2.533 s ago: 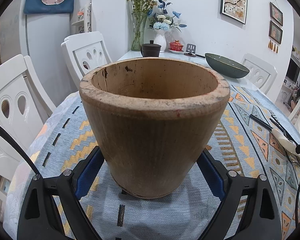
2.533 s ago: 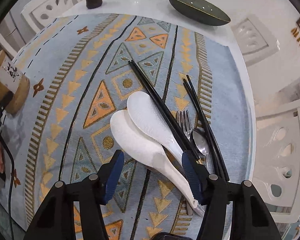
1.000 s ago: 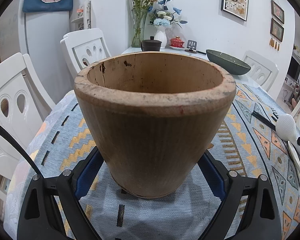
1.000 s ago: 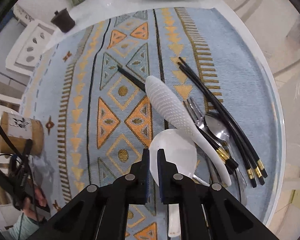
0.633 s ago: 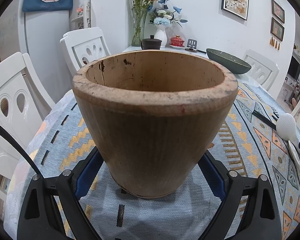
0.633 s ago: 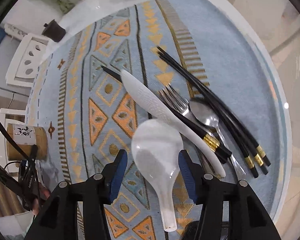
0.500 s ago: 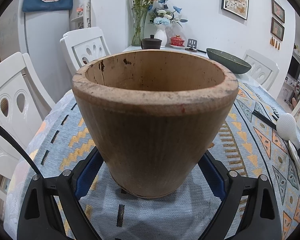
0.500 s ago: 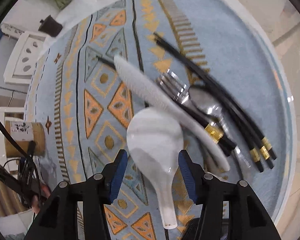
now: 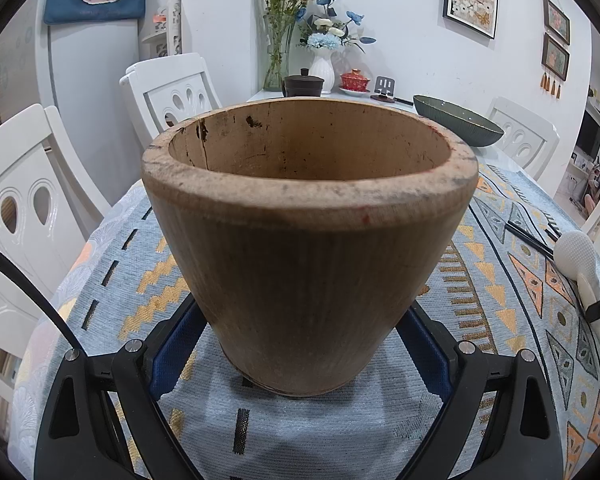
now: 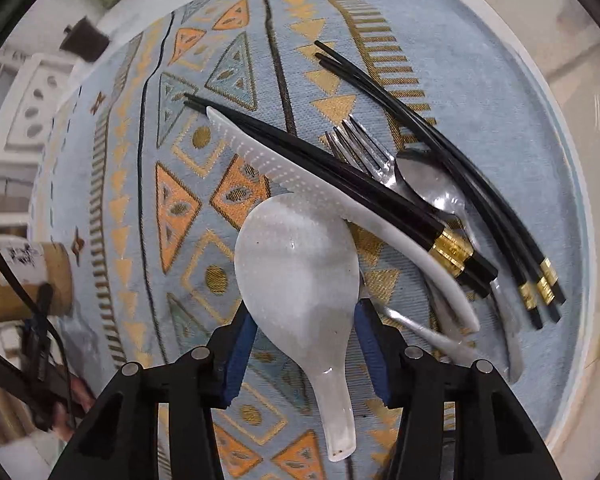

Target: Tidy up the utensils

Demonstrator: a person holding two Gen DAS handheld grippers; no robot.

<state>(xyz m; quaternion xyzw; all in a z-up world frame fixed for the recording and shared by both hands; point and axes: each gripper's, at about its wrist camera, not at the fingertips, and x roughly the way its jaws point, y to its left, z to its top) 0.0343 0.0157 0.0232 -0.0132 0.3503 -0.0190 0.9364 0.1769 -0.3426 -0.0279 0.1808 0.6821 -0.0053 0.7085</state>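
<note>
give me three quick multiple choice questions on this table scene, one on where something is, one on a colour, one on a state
1. Where is the fork? A in a green bowl; B on the tablecloth beside the metal spoon; C on a chair.
2. The bands on the black chopsticks are: A red; B gold; C green.
3. The left gripper is: A open, holding nothing; B shut on the wooden cup; C shut on a knife.
Answers: B, its tines lie on the cloth by the spoon's bowl; B, the bands shine gold; B, both pads press the cup's sides.
</note>
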